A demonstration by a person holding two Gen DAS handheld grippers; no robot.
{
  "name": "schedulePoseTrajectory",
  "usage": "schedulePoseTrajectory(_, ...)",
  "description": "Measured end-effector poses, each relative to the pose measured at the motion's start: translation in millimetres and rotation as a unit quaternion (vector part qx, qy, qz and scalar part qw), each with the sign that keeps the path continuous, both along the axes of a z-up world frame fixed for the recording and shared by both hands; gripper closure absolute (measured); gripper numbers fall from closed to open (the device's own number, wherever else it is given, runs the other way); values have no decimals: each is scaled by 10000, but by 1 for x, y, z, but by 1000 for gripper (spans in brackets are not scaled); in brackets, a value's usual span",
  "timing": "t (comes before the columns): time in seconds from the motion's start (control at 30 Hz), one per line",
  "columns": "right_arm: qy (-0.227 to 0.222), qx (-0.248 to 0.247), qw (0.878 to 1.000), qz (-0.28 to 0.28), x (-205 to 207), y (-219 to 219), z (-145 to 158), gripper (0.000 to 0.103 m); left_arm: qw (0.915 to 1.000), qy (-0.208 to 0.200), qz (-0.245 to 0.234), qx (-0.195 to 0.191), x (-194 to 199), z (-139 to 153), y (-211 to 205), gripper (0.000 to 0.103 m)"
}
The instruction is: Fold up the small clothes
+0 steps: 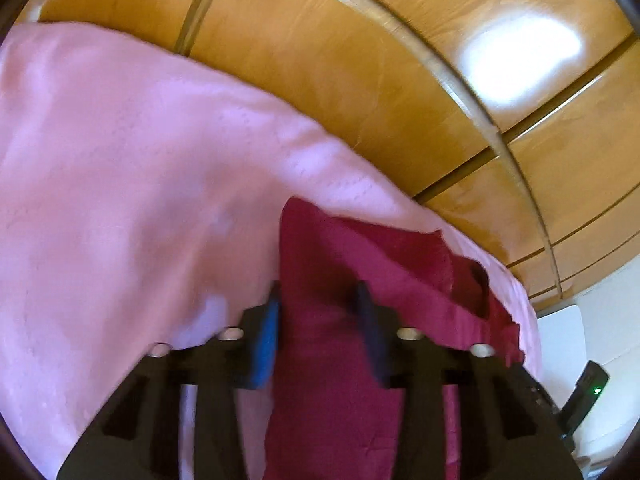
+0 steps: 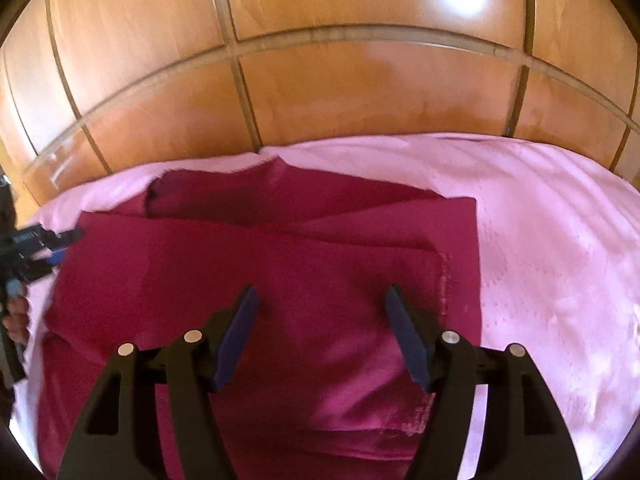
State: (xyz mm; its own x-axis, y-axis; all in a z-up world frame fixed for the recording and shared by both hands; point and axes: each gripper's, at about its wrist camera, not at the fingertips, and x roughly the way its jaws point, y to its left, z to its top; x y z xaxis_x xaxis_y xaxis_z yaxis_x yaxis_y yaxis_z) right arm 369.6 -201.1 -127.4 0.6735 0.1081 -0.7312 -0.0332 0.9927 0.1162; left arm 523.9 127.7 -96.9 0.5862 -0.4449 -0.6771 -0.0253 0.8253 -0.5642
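Observation:
A dark red garment (image 2: 280,272) lies partly folded on a pink bedspread (image 2: 552,248), with its neckline toward the wooden wardrobe. My right gripper (image 2: 322,300) is open and empty, hovering over the middle of the garment. My left gripper (image 1: 318,296) is open with its jaws on either side of a strip of the red garment (image 1: 332,360), close to the cloth. In the right wrist view the left gripper (image 2: 60,240) shows at the garment's left edge.
A wooden wardrobe (image 2: 320,80) with panelled doors stands right behind the bed. A white wall and a dark device with a green light (image 1: 588,392) are at the far right of the left wrist view.

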Motion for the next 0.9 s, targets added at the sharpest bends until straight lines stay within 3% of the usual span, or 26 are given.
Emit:
schedulePoseTrajectory(0.07,-9,-33,10000,18,-3,-2,-11,36,9993,-283,81,213,-8,6,-6,78)
schedulePoseTrajectory(0.13,-119,-59,9999,16,-7,-2,-19,36,9947,-512,236,864,-14,8,-17,78)
schedulePoseTrajectory(0.2,-140,-180,9997,6,-6,3,-20,35,9861,-361,331,1585,-11,-7,-29,78)
schedulePoseTrajectory(0.27,-156,-296,9994,2,-7,7,-20,34,9822,-361,354,1808,-12,-17,-35,78)
schedulePoseTrajectory(0.43,-171,-240,9996,3,-8,3,-19,33,9685,-366,512,2410,-18,-4,-48,73)
schedulePoseTrajectory(0.57,-174,-242,9996,2,-8,3,-19,33,9693,-406,513,2372,-49,12,-50,73)
schedulePoseTrajectory(0.63,-172,-248,9995,3,-8,5,-19,32,9696,-529,388,2357,-70,19,-54,64)
schedulePoseTrajectory(0.73,-131,-326,9994,-3,-7,7,-17,30,9709,-674,213,2289,-107,26,-64,62)
schedulePoseTrajectory(0.83,-78,-606,9981,-33,-10,13,-10,13,9663,-846,6,2431,-144,28,-75,53)
schedulePoseTrajectory(0.9,-48,-660,9978,-9,-19,16,-6,10,9636,-986,-87,2482,-163,31,-80,52)
